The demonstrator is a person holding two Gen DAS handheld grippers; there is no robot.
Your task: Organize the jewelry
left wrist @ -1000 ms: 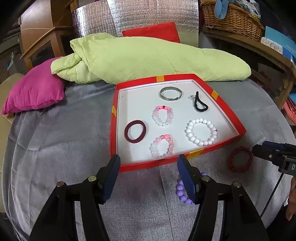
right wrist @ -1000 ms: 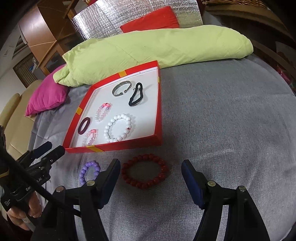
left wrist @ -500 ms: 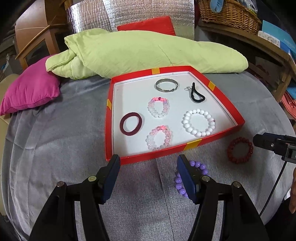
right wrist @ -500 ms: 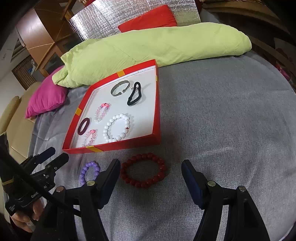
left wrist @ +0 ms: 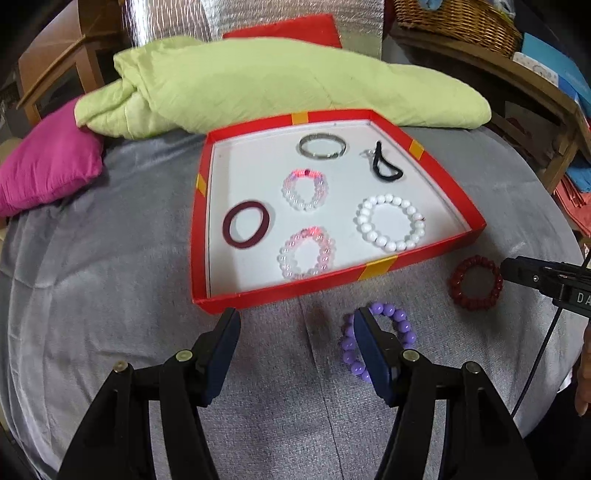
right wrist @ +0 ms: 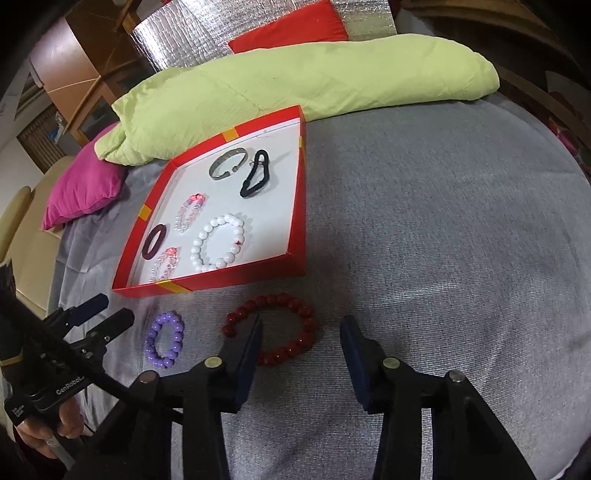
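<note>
A red tray [left wrist: 332, 278] [right wrist: 236, 278] with a white floor holds several bracelets: a silver bangle [left wrist: 322, 145], a black hair tie [left wrist: 384, 166], two pink bead bracelets, a dark red ring [left wrist: 246, 229] and a white bead bracelet [left wrist: 390, 222] [right wrist: 218, 242]. A purple bead bracelet [left wrist: 400, 325] [right wrist: 165, 343] and a dark red bead bracelet [left wrist: 475, 288] [right wrist: 291, 332] lie on the grey cloth in front of the tray. My left gripper [left wrist: 297, 328] [right wrist: 99, 314] is open, its right finger over the purple bracelet. My right gripper [right wrist: 301, 332] is open, straddling the red bracelet's right half.
A light green quilt [left wrist: 280, 81] lies behind the tray, with a magenta pillow [left wrist: 48, 166] at the left and a red cushion [right wrist: 291, 27] behind. A wicker basket [left wrist: 458, 18] stands on a wooden shelf at the back right.
Both grippers have moved forward and lower. The left one has come up over the purple bracelet, the right one over the red bracelet. The right jaws have narrowed a little.
</note>
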